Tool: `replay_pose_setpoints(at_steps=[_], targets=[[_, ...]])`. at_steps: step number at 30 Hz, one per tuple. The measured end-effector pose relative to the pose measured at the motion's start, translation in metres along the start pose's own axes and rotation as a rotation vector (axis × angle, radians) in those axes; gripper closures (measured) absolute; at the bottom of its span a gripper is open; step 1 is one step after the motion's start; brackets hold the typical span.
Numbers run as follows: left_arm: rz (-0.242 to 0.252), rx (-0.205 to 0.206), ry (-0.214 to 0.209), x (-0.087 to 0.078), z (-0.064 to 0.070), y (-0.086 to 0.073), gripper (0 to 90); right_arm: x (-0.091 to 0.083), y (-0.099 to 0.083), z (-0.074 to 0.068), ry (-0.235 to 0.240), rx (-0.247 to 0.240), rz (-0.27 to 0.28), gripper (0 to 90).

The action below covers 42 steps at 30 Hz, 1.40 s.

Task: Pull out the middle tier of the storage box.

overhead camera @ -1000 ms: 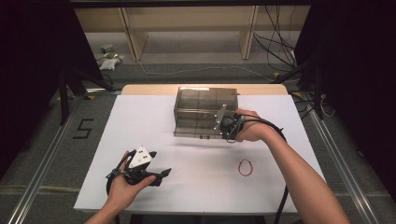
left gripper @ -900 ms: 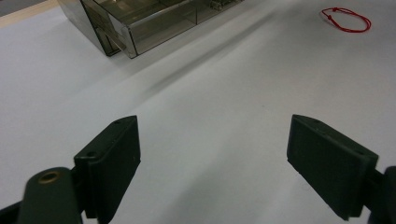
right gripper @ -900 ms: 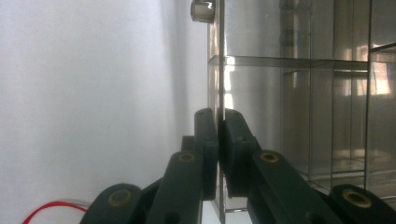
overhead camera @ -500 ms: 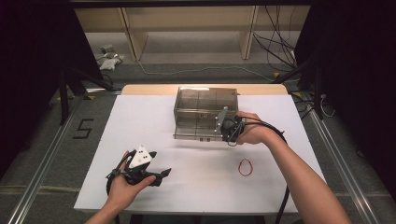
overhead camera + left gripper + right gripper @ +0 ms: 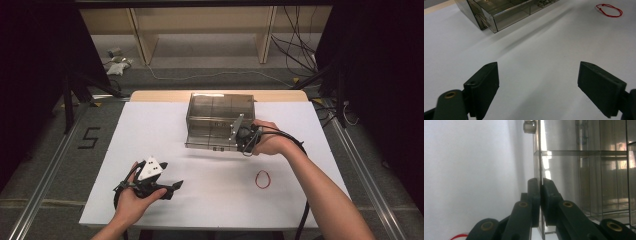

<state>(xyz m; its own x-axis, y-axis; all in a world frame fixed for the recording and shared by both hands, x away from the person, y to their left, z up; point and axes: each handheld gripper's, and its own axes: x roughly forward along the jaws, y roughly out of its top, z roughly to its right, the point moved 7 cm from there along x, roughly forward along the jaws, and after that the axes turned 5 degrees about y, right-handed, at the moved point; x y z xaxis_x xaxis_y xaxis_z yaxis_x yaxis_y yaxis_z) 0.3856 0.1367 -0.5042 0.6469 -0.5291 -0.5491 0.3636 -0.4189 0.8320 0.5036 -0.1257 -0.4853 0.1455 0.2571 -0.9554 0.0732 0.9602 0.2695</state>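
Observation:
A smoky clear plastic box (image 5: 220, 107) with inner compartments stands at the table's far middle, its front part (image 5: 210, 137) extended toward me. My right gripper (image 5: 239, 136) is at that part's right end, shut on a thin clear panel (image 5: 540, 157) that runs edge-on between the jaws of the right gripper (image 5: 540, 195). A small metal knob (image 5: 529, 126) sits farther along the panel. My left gripper (image 5: 172, 187) rests low near the front left, open, with bare table between the jaws of the left gripper (image 5: 539, 85).
A red loop of string (image 5: 263, 179) lies on the white table cover (image 5: 310, 125) to the right front, below my right forearm; the loop (image 5: 609, 10) lies beyond the box (image 5: 499, 12) in the left gripper view. Cables trail from both grippers.
My right hand and its gripper have edged slightly toward the near side while still holding the panel. The left gripper has not moved.

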Motion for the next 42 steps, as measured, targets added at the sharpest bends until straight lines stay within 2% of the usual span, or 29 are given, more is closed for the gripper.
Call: replay_pose_setpoints(at_steps=[11,18,23,24,31,33,34,36,38,40,42], targets=[[-0.001,0.003,0.000,0.000,0.000,0.000,17.4,-0.001,-0.002,-0.001,-0.009,0.012,-0.005,82.3],[0.001,0.000,0.001,0.000,0.001,0.000,17.4,0.000,-0.003,0.000,-0.017,0.032,0.021,78.0],[0.001,-0.001,0.001,0.000,0.000,0.000,17.4,-0.003,-0.002,0.000,-0.021,0.062,0.044,68.7],[0.001,-0.001,0.001,0.000,0.000,0.000,17.4,-0.005,-0.001,0.000,-0.026,0.079,0.061,64.8],[0.004,0.000,0.002,0.000,0.000,0.001,17.4,-0.010,-0.003,-0.001,-0.043,0.121,0.087,55.6],[0.003,0.000,0.002,0.000,0.000,0.001,17.4,-0.012,-0.006,-0.002,-0.046,0.159,0.112,48.8],[0.004,0.000,0.002,0.000,0.000,0.001,17.4,-0.012,-0.006,-0.002,-0.046,0.159,0.112,48.8],[0.005,-0.002,0.003,0.000,0.000,0.001,17.4,-0.015,-0.008,-0.002,-0.059,0.195,0.128,44.6],[0.005,0.001,0.004,0.000,0.000,0.001,17.4,-0.018,-0.011,-0.004,-0.067,0.248,0.165,41.5],[0.005,0.001,0.004,0.000,0.000,0.001,17.4,-0.019,-0.014,-0.006,-0.076,0.276,0.192,39.1],[0.005,0.000,0.006,0.000,0.000,0.001,17.4,-0.021,-0.019,-0.010,-0.105,0.318,0.237,35.8]])
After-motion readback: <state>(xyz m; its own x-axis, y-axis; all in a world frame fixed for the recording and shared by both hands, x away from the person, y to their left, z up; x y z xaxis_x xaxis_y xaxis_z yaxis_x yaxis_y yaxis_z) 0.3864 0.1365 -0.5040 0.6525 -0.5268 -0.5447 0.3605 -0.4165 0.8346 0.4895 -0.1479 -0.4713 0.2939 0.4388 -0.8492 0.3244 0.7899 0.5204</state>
